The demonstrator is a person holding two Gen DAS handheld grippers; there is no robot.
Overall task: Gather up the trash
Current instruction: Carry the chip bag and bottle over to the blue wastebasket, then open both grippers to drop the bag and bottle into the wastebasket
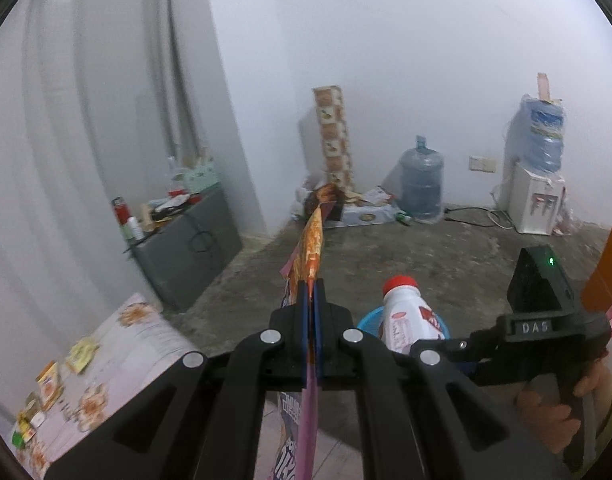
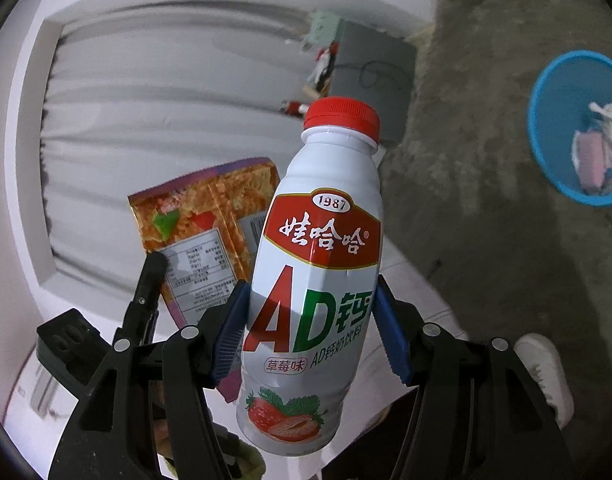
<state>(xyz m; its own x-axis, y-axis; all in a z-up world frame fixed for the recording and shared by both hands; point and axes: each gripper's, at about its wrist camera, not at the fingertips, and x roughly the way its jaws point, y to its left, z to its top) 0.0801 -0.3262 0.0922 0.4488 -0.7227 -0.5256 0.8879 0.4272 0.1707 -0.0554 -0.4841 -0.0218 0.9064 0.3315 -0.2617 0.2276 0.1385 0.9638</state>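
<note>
In the left wrist view my left gripper (image 1: 311,292) is shut on an orange and purple snack wrapper (image 1: 311,240), seen edge-on and sticking out past the blue pads. My right gripper (image 2: 311,332) is shut on a white strawberry milk-drink bottle (image 2: 313,280) with a red cap, its pads pressing both sides of the label. The same bottle (image 1: 405,320) shows to the right of the wrapper. In the right wrist view the wrapper (image 2: 210,220) hangs flat to the left of the bottle, in the left gripper (image 2: 154,264). A blue trash basket (image 2: 545,120) stands on the concrete floor with several scraps inside.
A grey cabinet (image 1: 194,248) with bottles on top stands by the curtain. A floral-cloth table (image 1: 118,344) with small packets is at lower left. A water jug (image 1: 421,184), a dispenser (image 1: 533,200) and a carton stack (image 1: 333,136) line the far wall. A person's white shoe (image 2: 545,376) is nearby.
</note>
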